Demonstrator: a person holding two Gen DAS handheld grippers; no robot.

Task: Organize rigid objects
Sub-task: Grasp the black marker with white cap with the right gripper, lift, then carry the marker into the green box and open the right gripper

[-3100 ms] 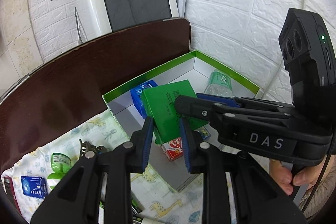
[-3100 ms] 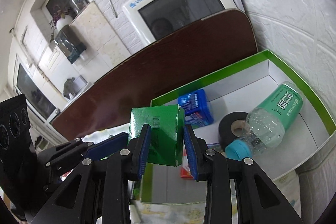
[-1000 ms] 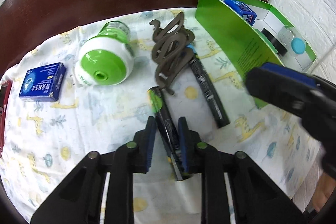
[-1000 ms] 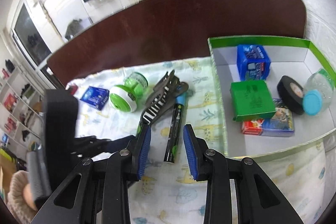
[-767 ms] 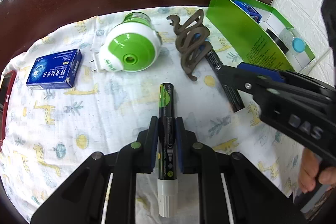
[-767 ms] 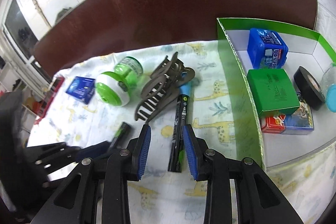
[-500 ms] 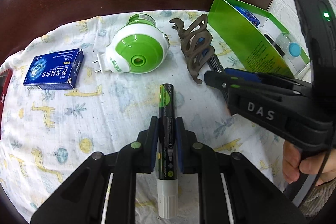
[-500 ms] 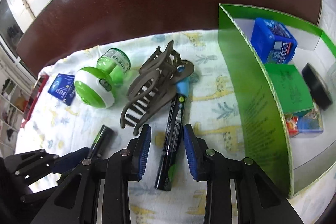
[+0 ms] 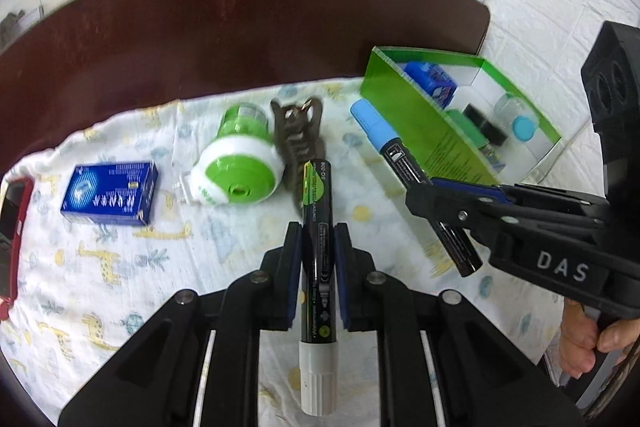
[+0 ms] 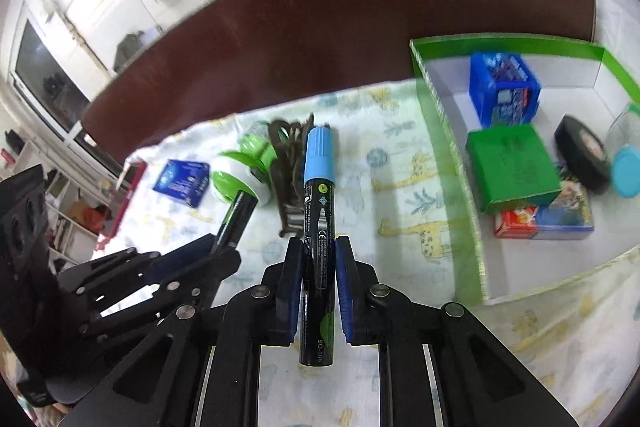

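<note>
My left gripper (image 9: 318, 239) is shut on a black marker with a green label (image 9: 318, 203), its white cap pointing back at me, lifted above the giraffe cloth. My right gripper (image 10: 318, 255) has its jaws closing on a black marker with a light-blue cap (image 10: 319, 183), and the pads press its barrel. Each gripper shows in the other's view: the right gripper (image 9: 424, 195) with its blue-capped marker (image 9: 400, 159), the left gripper (image 10: 216, 251) with its marker (image 10: 236, 215). The green box (image 10: 448, 163) stands at the right.
On the cloth lie a green-and-white plug-in device (image 9: 236, 167), a brown hair claw (image 9: 298, 123) and a blue carton (image 9: 110, 187). A red phone (image 9: 10, 227) sits at the left edge. The box (image 9: 400, 115) holds a blue tub, green carton, tape roll and bottle.
The right gripper has shut on the blue-capped marker and raised it off the cloth. The left gripper has risen with the green-label marker.
</note>
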